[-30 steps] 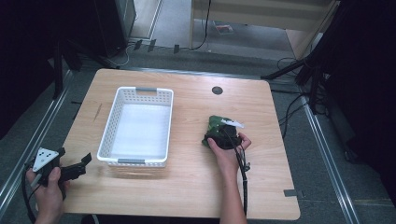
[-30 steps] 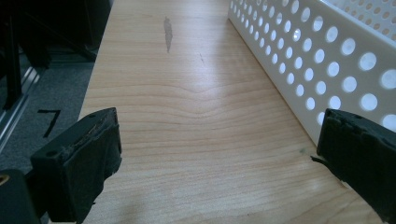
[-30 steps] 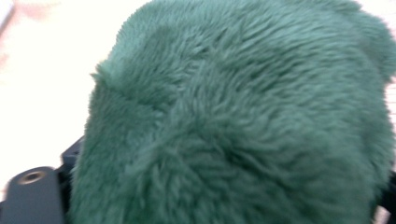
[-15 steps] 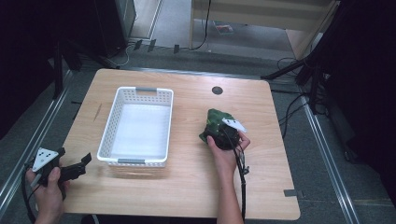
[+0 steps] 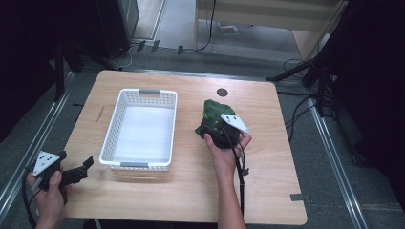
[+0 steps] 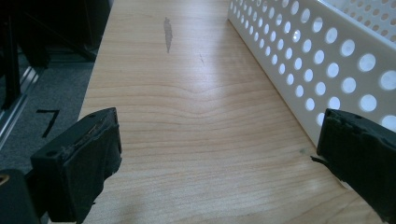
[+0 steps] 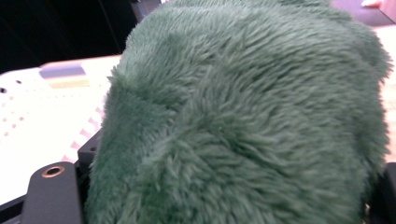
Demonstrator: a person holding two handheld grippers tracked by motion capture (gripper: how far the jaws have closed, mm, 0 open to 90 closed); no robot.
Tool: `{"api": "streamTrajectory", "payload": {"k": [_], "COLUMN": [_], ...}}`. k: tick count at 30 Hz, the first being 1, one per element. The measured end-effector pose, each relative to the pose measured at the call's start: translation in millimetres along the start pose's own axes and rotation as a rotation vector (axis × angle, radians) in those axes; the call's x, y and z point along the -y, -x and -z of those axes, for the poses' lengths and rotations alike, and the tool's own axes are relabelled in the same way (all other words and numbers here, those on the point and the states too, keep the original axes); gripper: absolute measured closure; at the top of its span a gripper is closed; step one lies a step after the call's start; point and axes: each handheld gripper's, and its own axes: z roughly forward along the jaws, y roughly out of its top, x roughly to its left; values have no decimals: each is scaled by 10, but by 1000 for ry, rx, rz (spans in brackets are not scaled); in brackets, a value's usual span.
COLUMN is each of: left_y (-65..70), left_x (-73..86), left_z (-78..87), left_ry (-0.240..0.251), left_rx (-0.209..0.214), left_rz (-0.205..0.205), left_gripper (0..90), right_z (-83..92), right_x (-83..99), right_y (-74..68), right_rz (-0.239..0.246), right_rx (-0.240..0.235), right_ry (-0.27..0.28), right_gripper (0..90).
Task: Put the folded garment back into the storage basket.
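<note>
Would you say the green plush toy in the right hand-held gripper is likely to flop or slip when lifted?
The fuzzy green plush toy probably sags rather than holds shape. Its deep pile likely resists slipping. It looks light for its size.

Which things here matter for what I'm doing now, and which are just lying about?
In the job:
- green plush toy, clamped in the right gripper
- white basket, likely where it goes

Lying about:
- left gripper, open, idle at the table's corner
- dark round hole in the tabletop
</note>
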Motion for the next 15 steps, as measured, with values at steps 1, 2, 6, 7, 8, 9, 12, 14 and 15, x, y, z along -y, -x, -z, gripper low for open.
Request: {"api": "streamTrajectory", "payload": {"k": [1,2,6,7,8,9,12,14,15], "left_y": [-1,-3,-4,-5,-5,-5,-5,-5,-5], "left_x": [0,0,1,0,0,0,0,0,0], "left_z": [1,1,0,1,1,1,1,1,1], "left_ry": [0,-1,0,0,0,0,0,0,1], "left_rx": [0,1,3,3,3,3,2,2,3], "left_rz": [2,1,2,2,1,1,1,1,2], "left_gripper": [7,7,7,7,7,7,7,7,7], "right_z": [8,16,29,29,31,31,31,31,28], "right_x": [-16,-32,-91,-91,-106,-119,-157,-182,-189], "right_y": [-33,-65,-184,-184,-217,-248,-343,-412,-431], "right_rz": [4,8,18,18,20,28,38,41,46], "right_rx": [-7,-12,-39,-39,-44,-49,-67,-79,-84], "right_ry": [7,12,21,21,22,24,30,31,32], "right_gripper": [189,189,189,189,189,189,189,189,189]}}
